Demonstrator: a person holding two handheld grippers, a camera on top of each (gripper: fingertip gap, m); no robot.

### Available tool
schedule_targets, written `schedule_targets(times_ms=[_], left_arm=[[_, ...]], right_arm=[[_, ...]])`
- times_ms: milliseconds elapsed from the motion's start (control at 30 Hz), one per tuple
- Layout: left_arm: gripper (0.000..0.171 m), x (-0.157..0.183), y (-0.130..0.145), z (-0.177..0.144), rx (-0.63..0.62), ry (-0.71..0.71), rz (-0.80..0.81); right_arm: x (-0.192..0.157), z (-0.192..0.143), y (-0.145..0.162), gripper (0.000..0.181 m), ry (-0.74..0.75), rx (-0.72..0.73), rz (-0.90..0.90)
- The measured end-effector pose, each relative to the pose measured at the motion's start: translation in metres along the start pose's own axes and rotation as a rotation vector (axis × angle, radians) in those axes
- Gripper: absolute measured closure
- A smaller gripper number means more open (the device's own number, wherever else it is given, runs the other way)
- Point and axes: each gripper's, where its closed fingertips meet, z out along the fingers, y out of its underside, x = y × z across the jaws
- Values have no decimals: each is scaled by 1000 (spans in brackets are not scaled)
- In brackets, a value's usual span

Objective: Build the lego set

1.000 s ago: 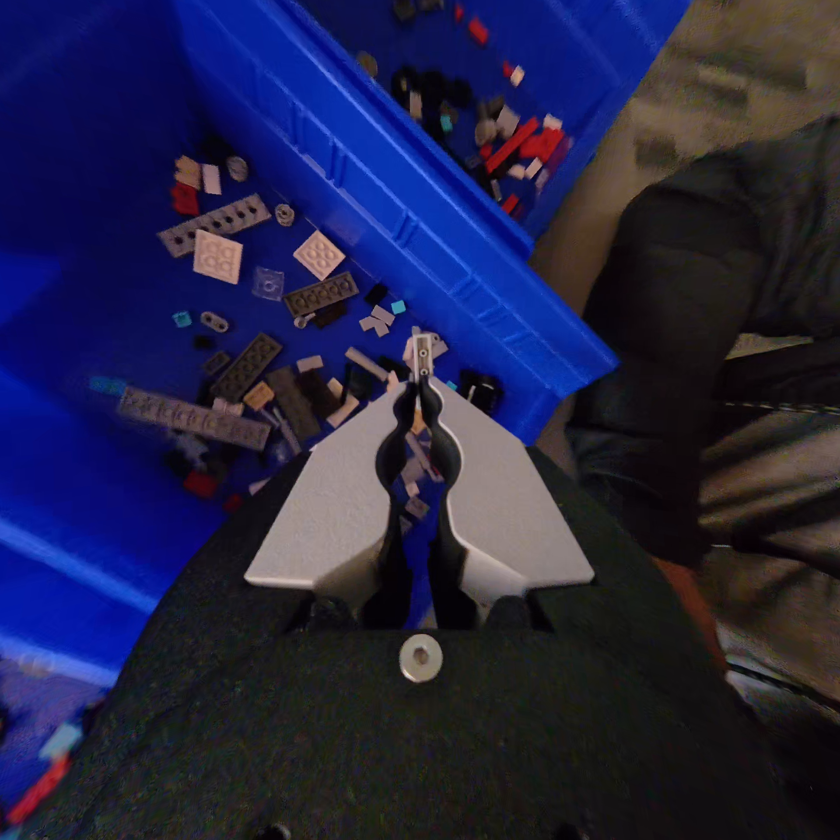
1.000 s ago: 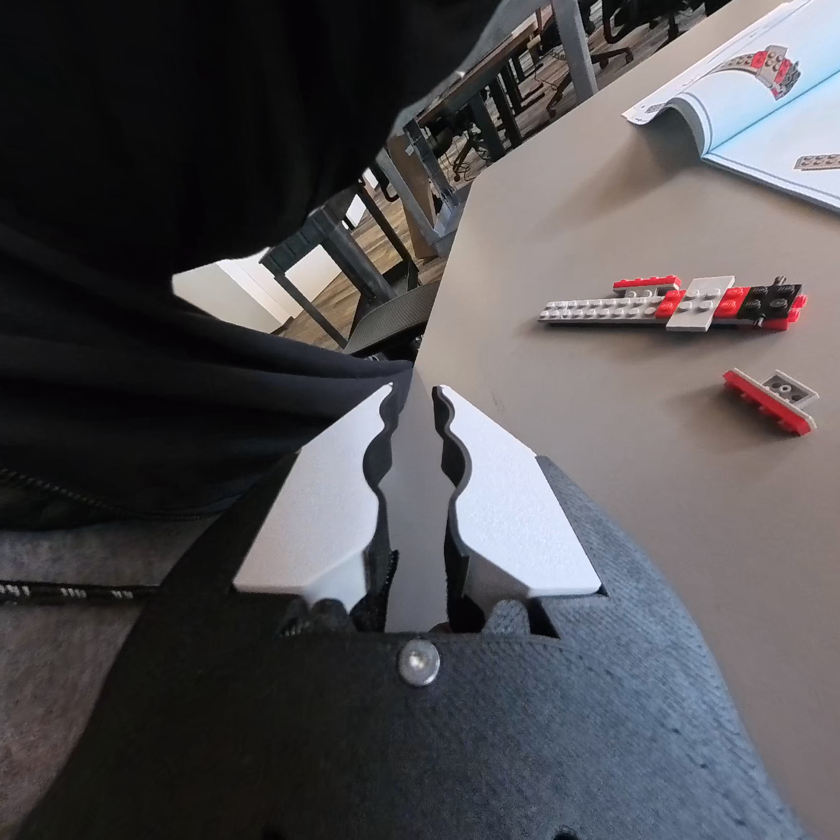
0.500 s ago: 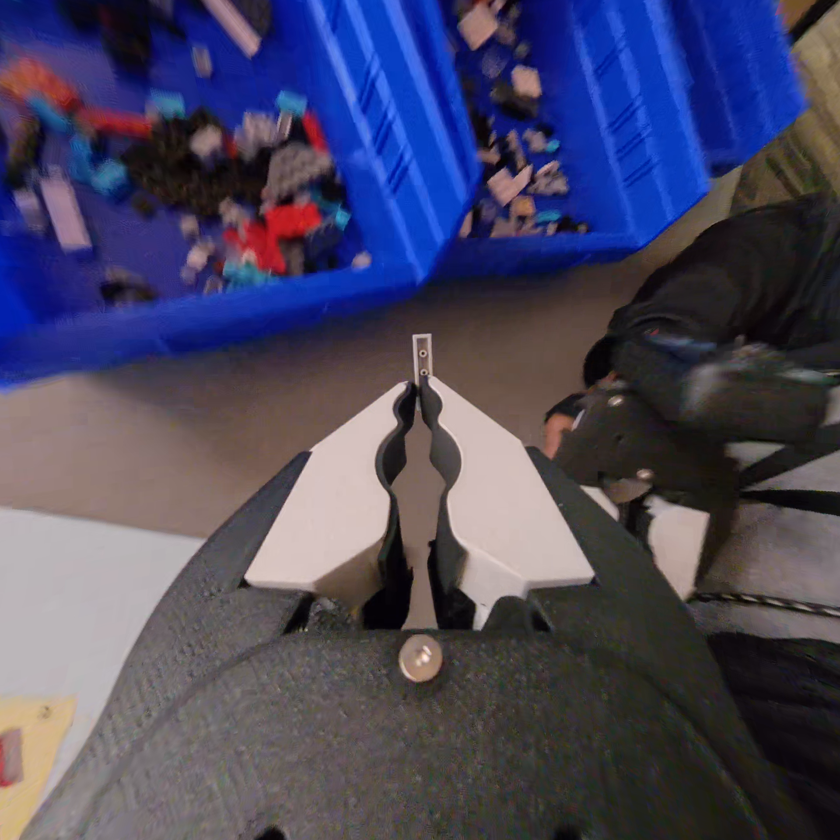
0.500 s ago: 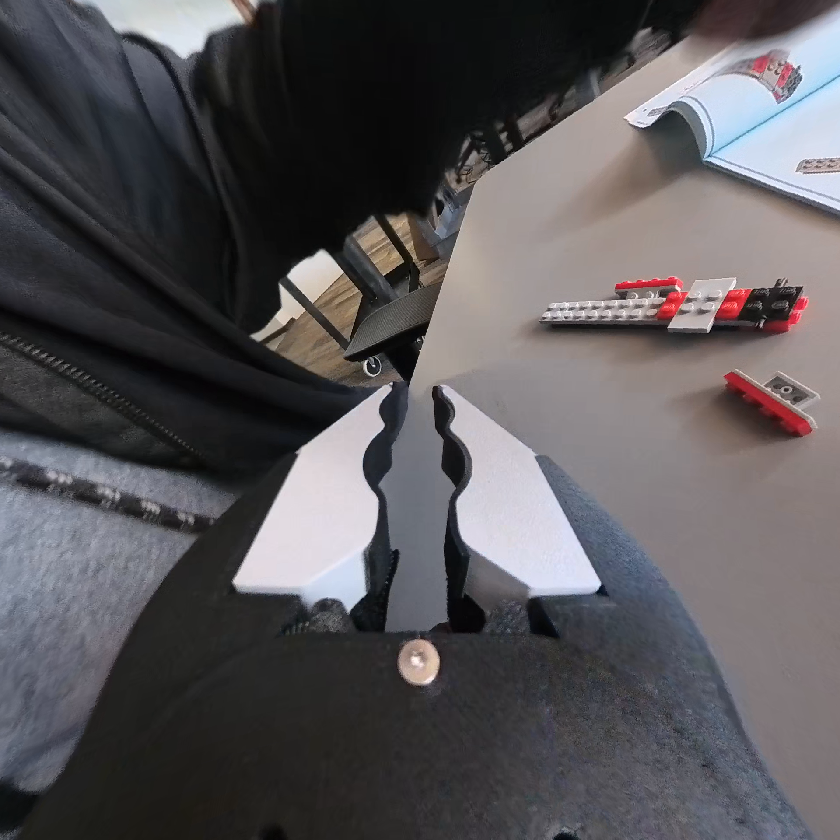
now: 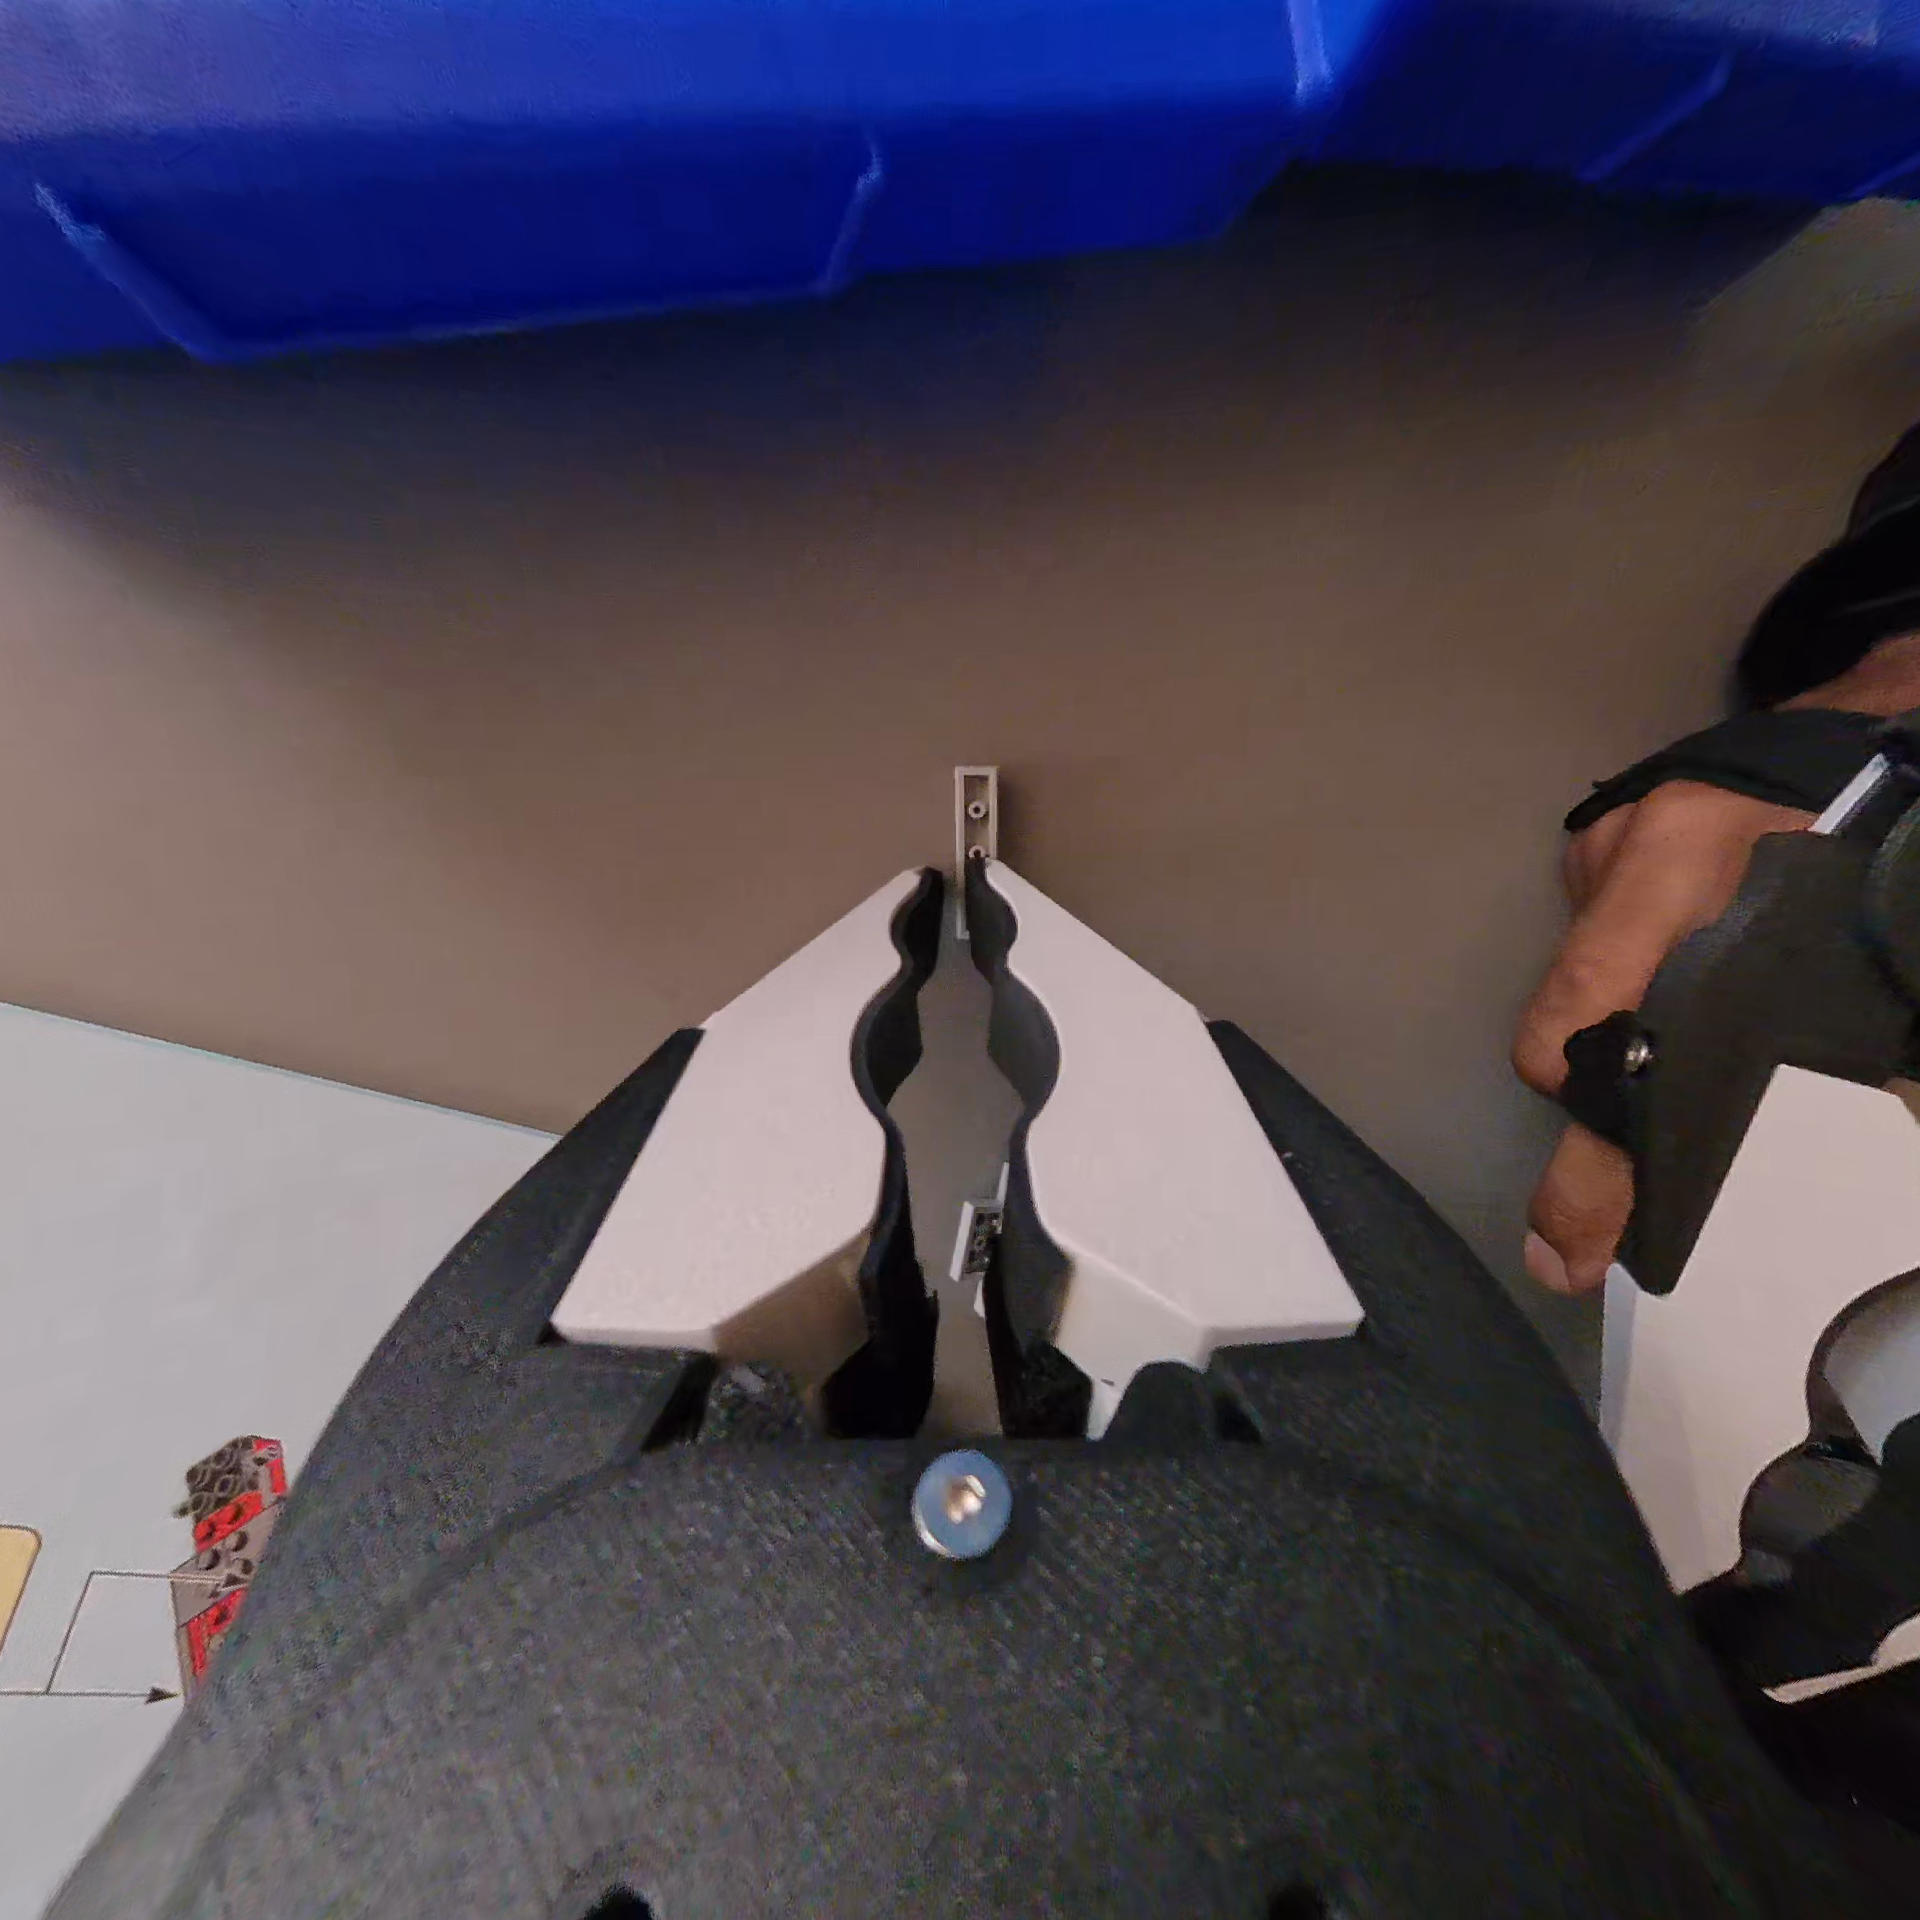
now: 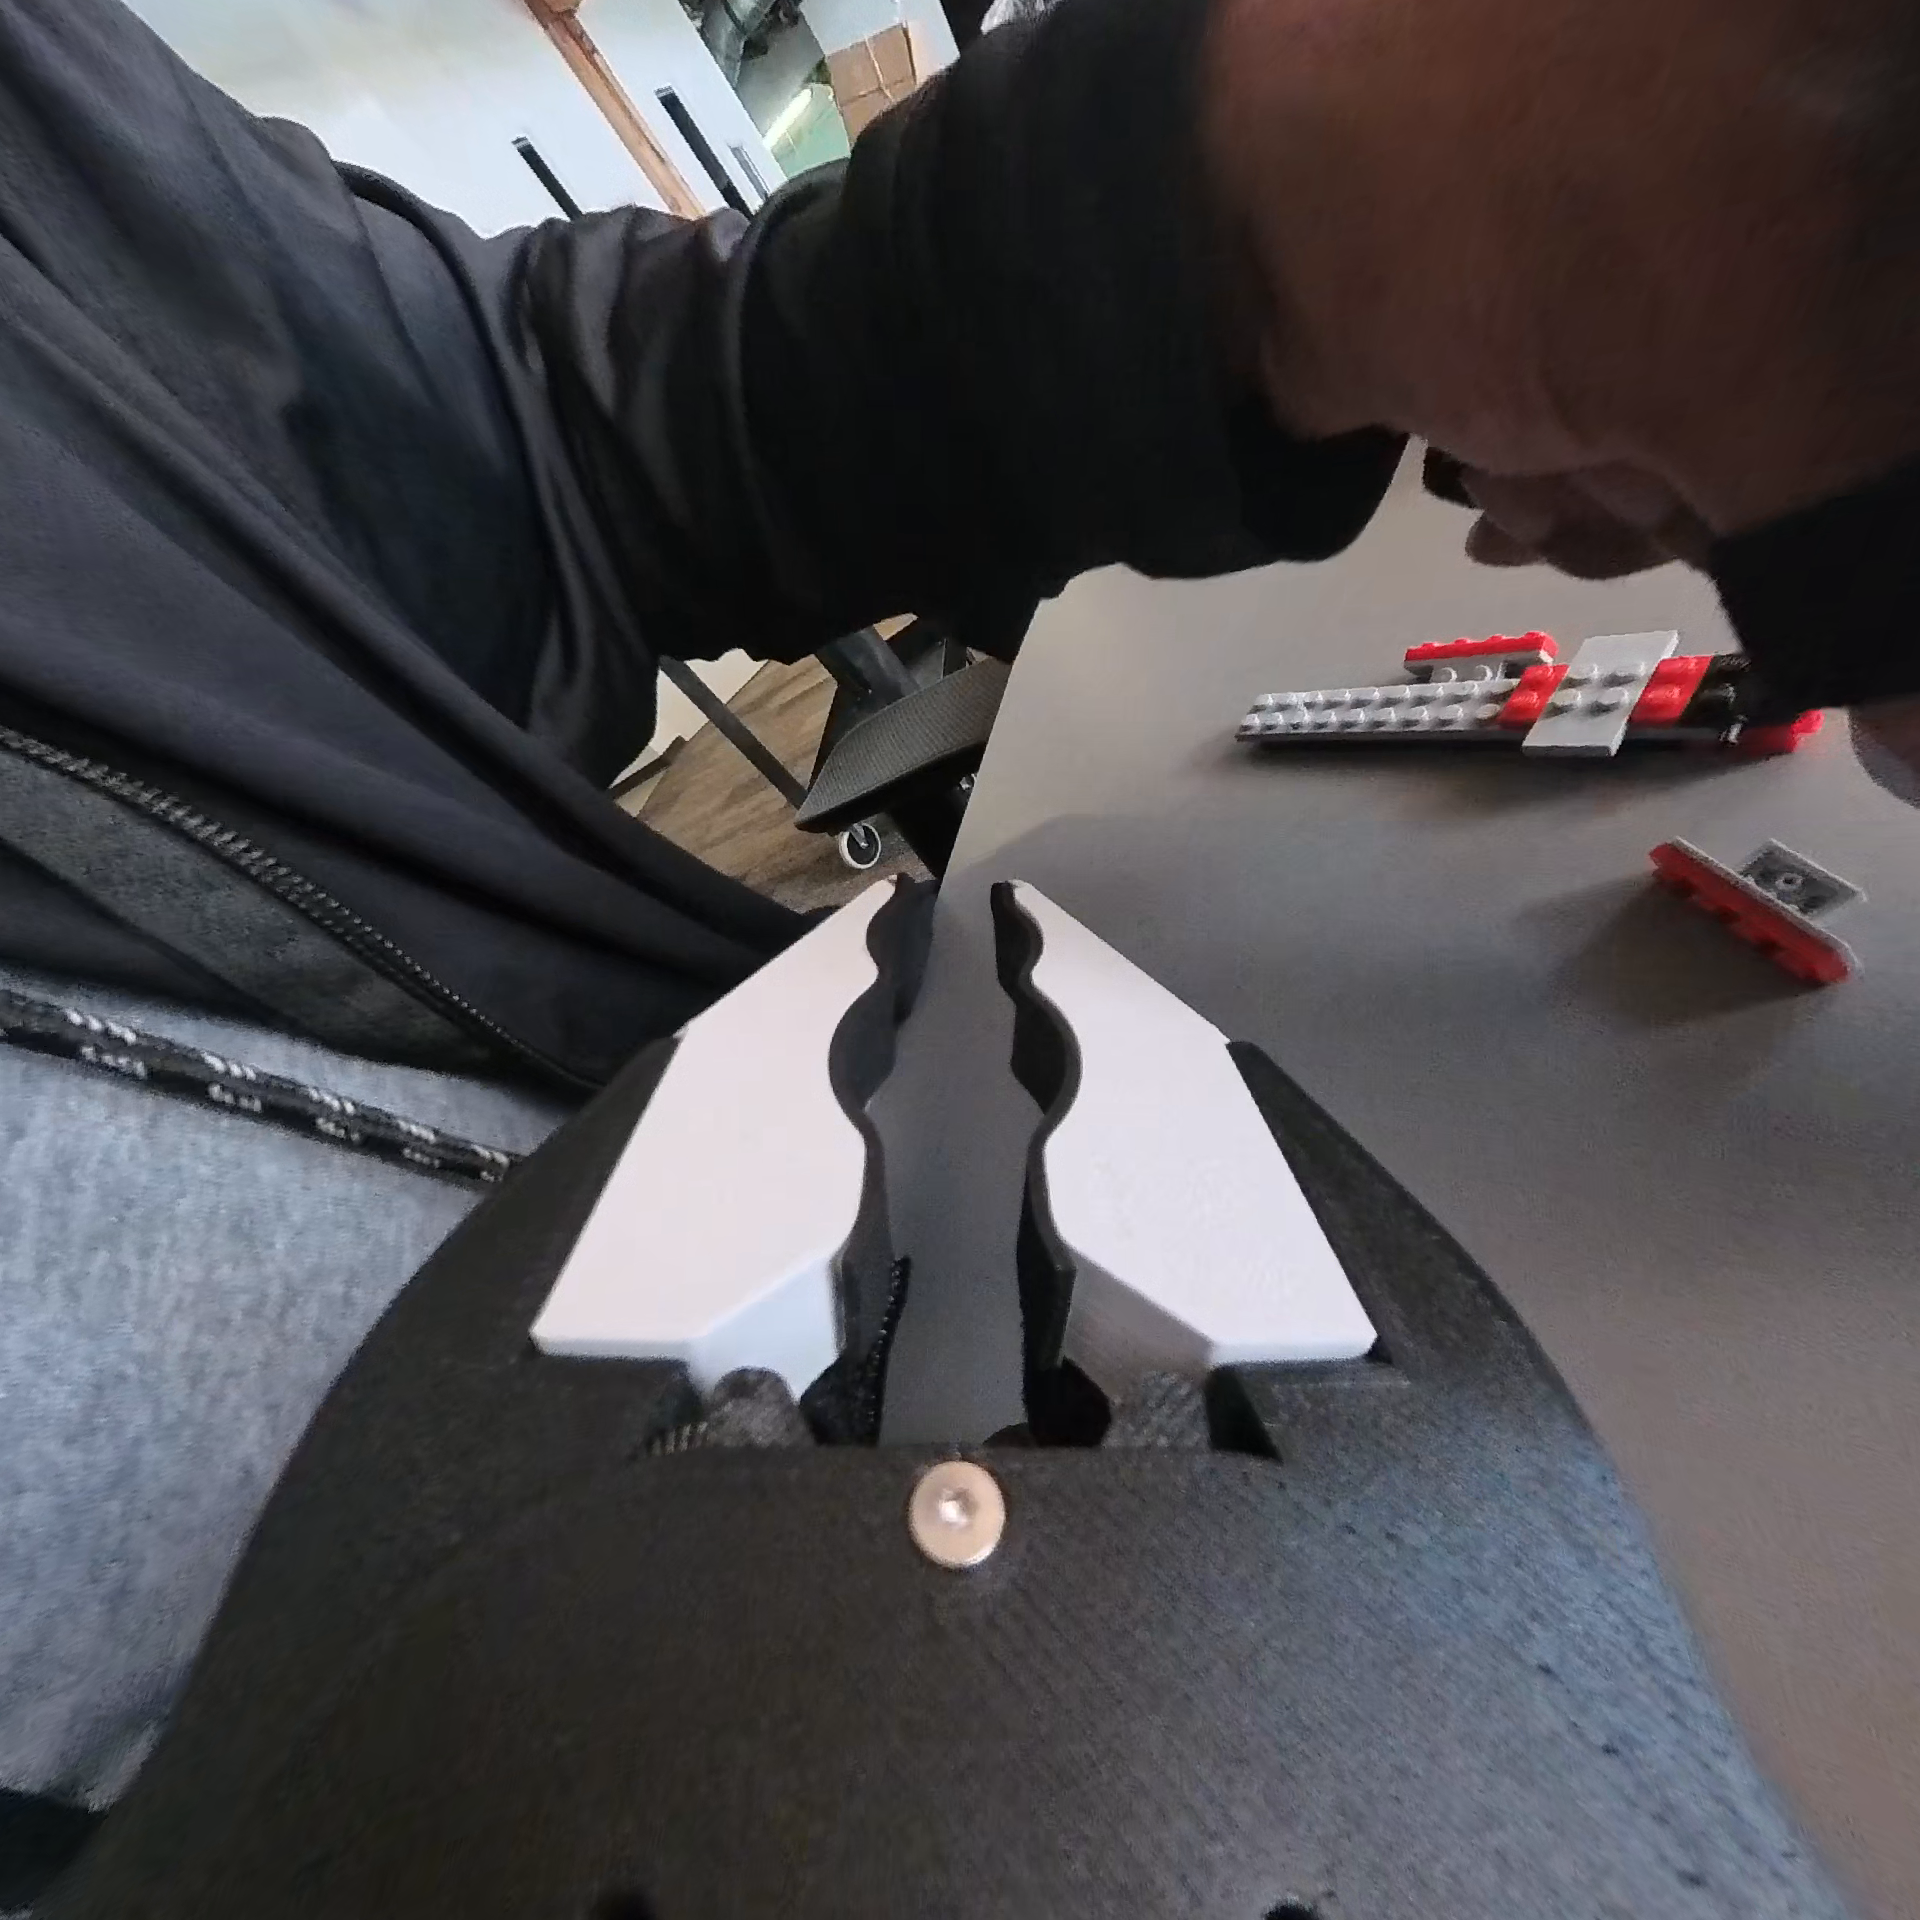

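1. The left gripper point(image 5: 961, 873) has its white fingertips pinched together on a thin light grey lego plate point(image 5: 975, 821). The plate is narrow, held edge-up, and shows small round marks along its face. Most of it sticks out past the tips.
2. The held plate hangs over the bare grey-brown table point(image 5: 623, 644), on the near side of the blue bin point(image 5: 623, 156), whose smooth plastic wall fills the top of the left wrist view.
3. An instruction booklet point(image 5: 208, 1247), pale and glossy, lies on the table nearer the camera than the bin, at lower left.
4. The right gripper point(image 6: 964, 894) is slightly parted, with a narrow gap between the tips and nothing in it. Its fingers are matt white with wavy black inner edges, set in a grainy black body.
5. The long lego assembly point(image 6: 1507, 707) lies flat on the table: a studded grey strip with red bricks, a pale grey plate across it and black parts at the far end.
6. Nearer the camera than that assembly sits a small red piece point(image 6: 1756, 925) carrying a grey tile.
7. A dark-sleeved arm point(image 6: 935, 364) passes above the assembly.
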Motion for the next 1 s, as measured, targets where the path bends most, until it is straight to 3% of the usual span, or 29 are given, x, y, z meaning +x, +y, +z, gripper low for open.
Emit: schedule_targets(times_ms=[533,1000], left_arm=[[143,1,-20,-10,56,-65,-7],[138,46,-82,-22,173,9,199]], right_arm=[[2,2,3,161,0,-19,21],[1,3,4,160,8,-21,3]])
